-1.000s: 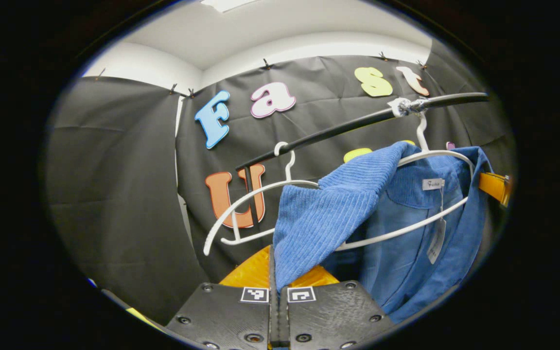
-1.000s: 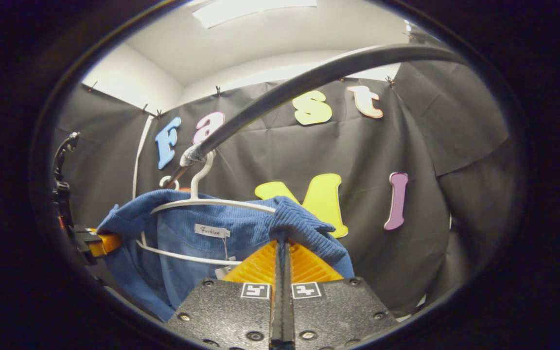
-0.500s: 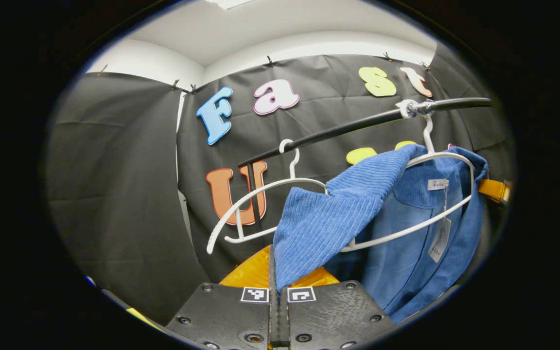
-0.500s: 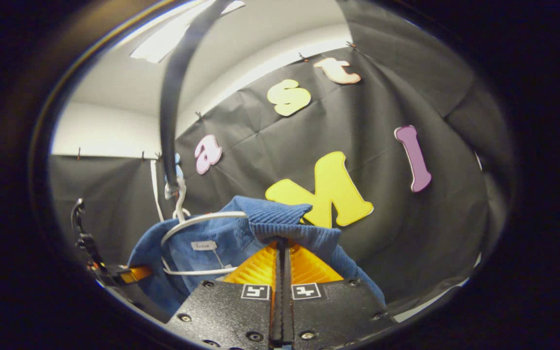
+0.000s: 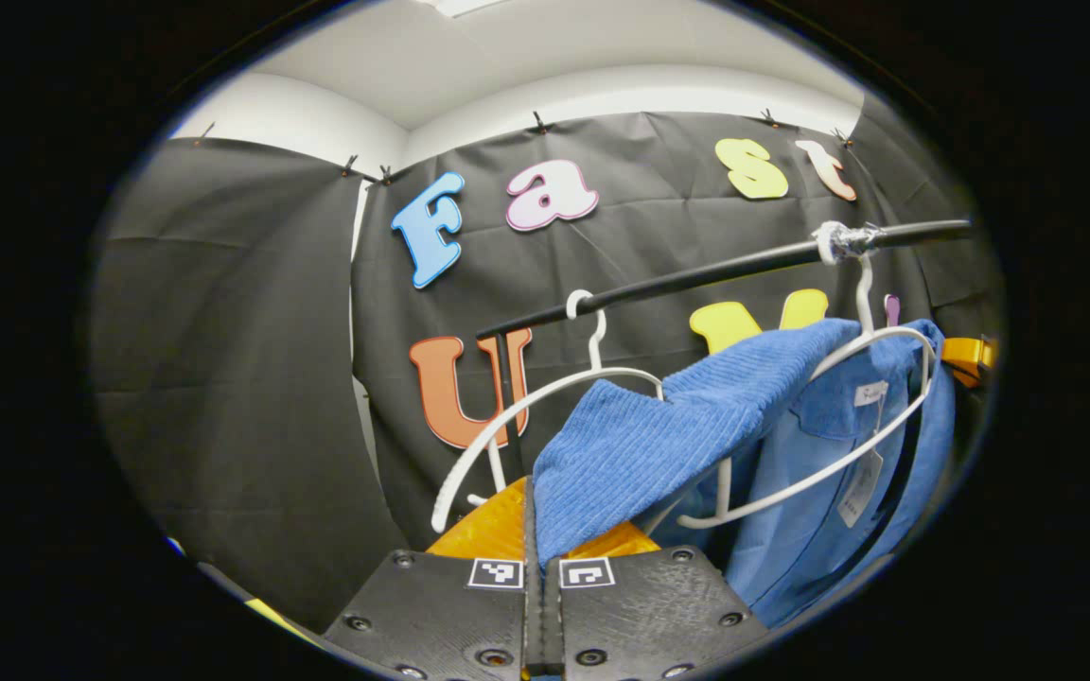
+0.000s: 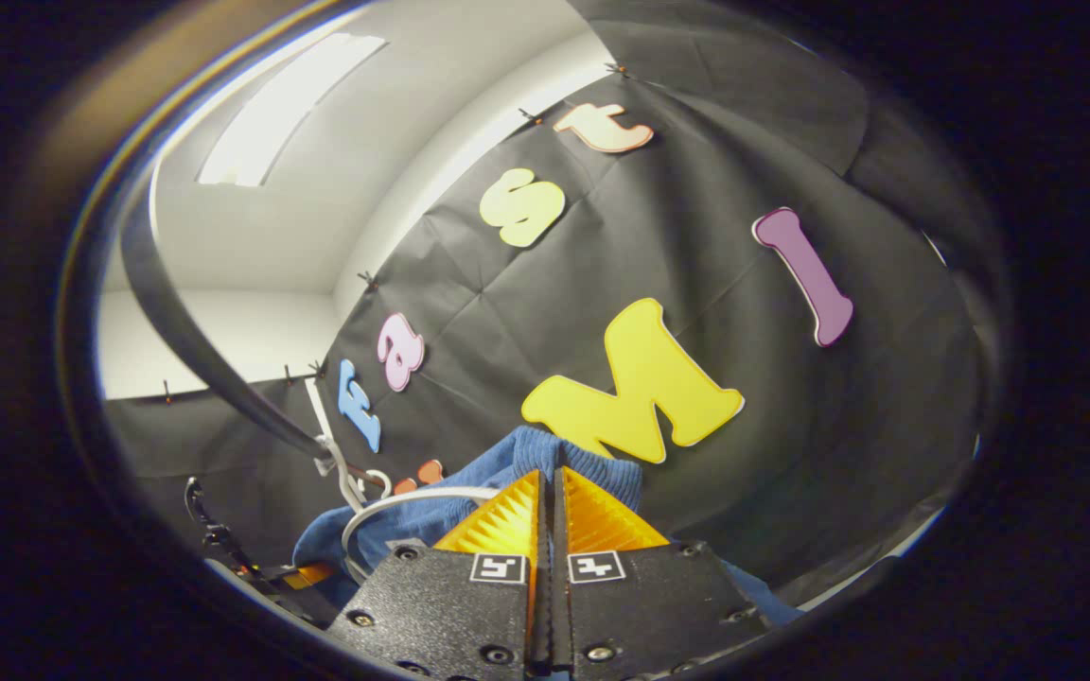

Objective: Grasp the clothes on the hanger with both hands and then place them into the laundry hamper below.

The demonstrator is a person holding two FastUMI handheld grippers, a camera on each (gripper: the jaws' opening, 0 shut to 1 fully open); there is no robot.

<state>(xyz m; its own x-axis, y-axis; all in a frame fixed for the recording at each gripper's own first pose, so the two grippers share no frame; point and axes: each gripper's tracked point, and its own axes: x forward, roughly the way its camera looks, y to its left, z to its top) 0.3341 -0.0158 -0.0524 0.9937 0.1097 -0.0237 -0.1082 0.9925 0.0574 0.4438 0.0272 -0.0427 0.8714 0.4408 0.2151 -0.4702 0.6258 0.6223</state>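
Both grippers have hold of the blue corduroy garment (image 5: 659,445). The left gripper (image 5: 536,530) has its jaws pinched narrow on one shoulder of the cloth, and the right gripper (image 6: 545,511) has its jaws closed on the other shoulder, where the fabric bunches just over the tips. The garment is not free yet — its collar and body hang round the white hanger (image 5: 848,454), which hooks on the black rail (image 5: 696,274). A second, bare hanger (image 5: 517,416) hangs beside it. So I'd judge the grasp done; slipping the garment off and lowering it into the hamper remain — a snag on the hanger looks the likeliest trouble.
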